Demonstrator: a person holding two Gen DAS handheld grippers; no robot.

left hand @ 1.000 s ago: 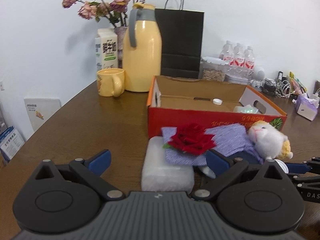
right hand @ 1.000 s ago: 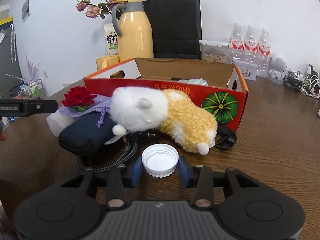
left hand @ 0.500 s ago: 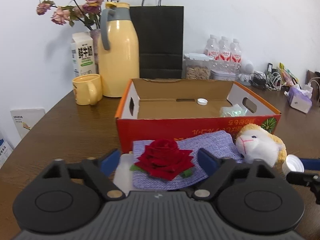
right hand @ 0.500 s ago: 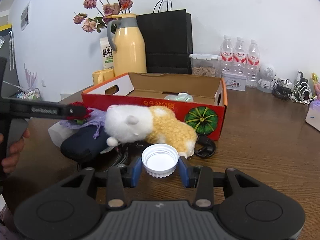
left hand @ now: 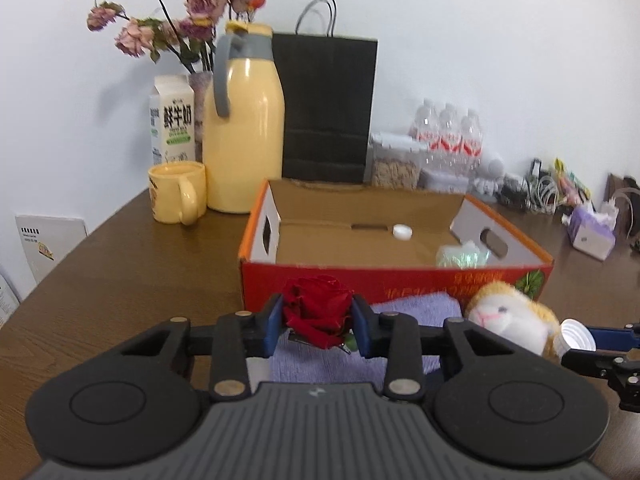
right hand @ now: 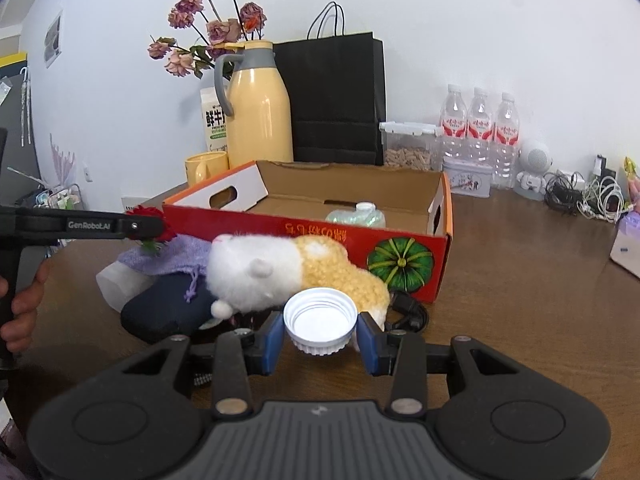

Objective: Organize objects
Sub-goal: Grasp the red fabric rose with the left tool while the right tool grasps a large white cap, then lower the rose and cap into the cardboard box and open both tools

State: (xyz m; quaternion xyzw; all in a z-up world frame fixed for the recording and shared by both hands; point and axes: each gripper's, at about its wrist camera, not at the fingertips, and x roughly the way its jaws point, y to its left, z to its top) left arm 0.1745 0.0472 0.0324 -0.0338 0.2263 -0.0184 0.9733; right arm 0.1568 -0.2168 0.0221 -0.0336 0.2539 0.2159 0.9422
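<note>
Left gripper [left hand: 318, 330] clamped on red rose [left hand: 316, 310], raised just before cardboard box [left hand: 400, 280]. Right gripper [right hand: 320, 334] clamped on white cap [right hand: 320, 320], near box, beside plush toy [right hand: 280, 274].

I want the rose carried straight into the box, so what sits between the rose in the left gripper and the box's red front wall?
Only the purple cloth, low beneath the path; the left wrist view shows the rose just short of the box.

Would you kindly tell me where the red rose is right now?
The red rose sits clamped in the left tongs, above the purple cloth, just before the orange box.
</note>
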